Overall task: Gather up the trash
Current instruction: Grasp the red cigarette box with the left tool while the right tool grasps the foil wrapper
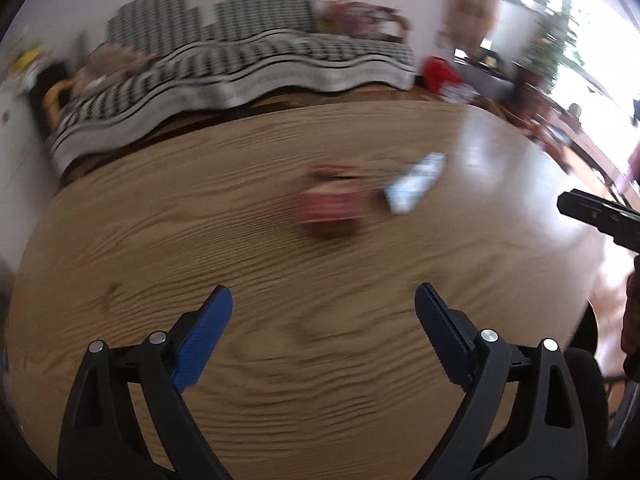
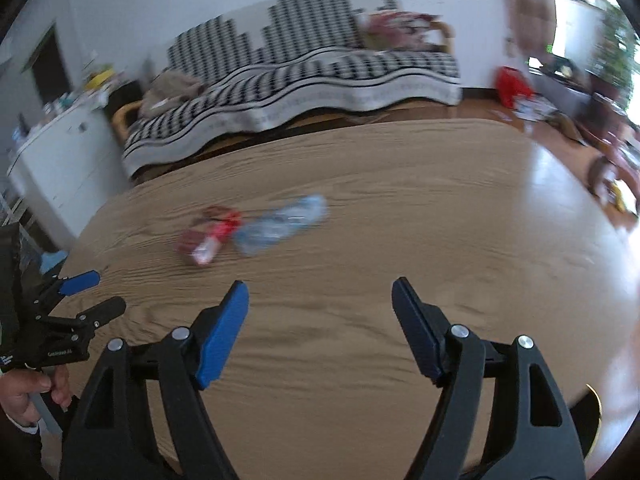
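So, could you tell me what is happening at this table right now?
A person holds a gripper in each hand above a wooden table. Both the left gripper and the right gripper are open and empty. A red wrapper and a crushed clear plastic bottle lie side by side on the table, not yet picked up.

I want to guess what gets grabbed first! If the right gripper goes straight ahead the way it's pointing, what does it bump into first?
Probably the bare wooden table. The right gripper is open, empty and angled down at the tabletop. The crushed plastic bottle and red wrapper lie farther on, a bit to the left, though blur makes depth uncertain.
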Motion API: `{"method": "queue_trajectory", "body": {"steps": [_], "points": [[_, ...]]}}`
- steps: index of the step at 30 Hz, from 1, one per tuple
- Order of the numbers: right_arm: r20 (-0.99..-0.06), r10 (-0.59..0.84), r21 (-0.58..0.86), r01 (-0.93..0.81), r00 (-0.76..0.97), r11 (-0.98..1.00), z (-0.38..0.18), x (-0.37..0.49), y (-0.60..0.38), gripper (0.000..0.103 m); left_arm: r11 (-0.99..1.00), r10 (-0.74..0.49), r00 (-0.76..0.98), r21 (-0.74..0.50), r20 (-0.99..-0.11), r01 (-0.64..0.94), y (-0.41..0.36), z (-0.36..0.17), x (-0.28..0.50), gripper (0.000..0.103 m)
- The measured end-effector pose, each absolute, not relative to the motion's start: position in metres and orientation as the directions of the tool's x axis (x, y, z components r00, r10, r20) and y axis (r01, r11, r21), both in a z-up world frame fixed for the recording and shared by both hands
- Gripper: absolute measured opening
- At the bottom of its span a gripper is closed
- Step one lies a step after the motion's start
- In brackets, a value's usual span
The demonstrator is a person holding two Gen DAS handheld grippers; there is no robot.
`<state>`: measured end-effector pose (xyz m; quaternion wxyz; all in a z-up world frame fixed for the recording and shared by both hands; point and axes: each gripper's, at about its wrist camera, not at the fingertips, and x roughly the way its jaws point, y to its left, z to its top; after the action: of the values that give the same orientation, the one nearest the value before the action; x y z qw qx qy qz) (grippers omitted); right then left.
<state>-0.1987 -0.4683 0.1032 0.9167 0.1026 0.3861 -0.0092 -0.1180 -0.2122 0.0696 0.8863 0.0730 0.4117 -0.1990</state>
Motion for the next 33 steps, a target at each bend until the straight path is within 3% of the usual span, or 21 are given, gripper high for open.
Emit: {"method": "queue_trajectory", "body": {"steps": [8,16,25,28,29,30,31,33], "points": [[-0.745,0.125,0.196,0.037,0.656,0.98,0.087,-0.14,-0.42,0.072,0.93,-0.278,0.573,-0.066,-0.771,0.362,-0.183,0.054,-0.09,0.092],[-0.808,0.091,0.221,0.156,0.582,0.963,0.06,-0.079,-0.431,0.075,0.905,-0.325,0.531,-0.096,-0.782,0.414,-0.245,0.025,-0.05,0.092],[-0.864,0.06,0.213,0.254,0.501,0.944,0.023,-0.029,-0.448,0.075,0.911,-0.3,0.508,-0.086,-0.808,0.402,-0.285,0.007,-0.008,0.092],[-0.864,0.055,0.199,0.239,0.501,0.95,0.024,-0.027,-0.445,0.057,0.915,-0.286,0.523,-0.067,-0.803,0.398,-0.291,0.006,-0.005,0.088],[-0.863,0.064,0.206,0.234,0.501,0.95,0.024,-0.027,-0.445,0.043,0.914,-0.287,0.53,-0.063,-0.798,0.4,-0.292,0.007,-0.006,0.082],[-0.86,0.068,0.211,0.23,0.506,0.95,0.025,-0.029,-0.446,0.034,0.912,-0.283,0.538,-0.05,-0.794,0.407,-0.294,0.008,-0.008,0.065],[-0.859,0.065,0.206,0.227,0.507,0.952,0.026,-0.03,-0.446,0.032,0.91,-0.275,0.544,-0.033,-0.793,0.413,-0.296,0.009,-0.01,0.054],[-0.858,0.059,0.189,0.206,0.51,0.96,0.028,-0.034,-0.447,0.025,0.909,-0.279,0.538,-0.037,-0.795,0.415,-0.297,0.01,-0.011,0.053]]}}
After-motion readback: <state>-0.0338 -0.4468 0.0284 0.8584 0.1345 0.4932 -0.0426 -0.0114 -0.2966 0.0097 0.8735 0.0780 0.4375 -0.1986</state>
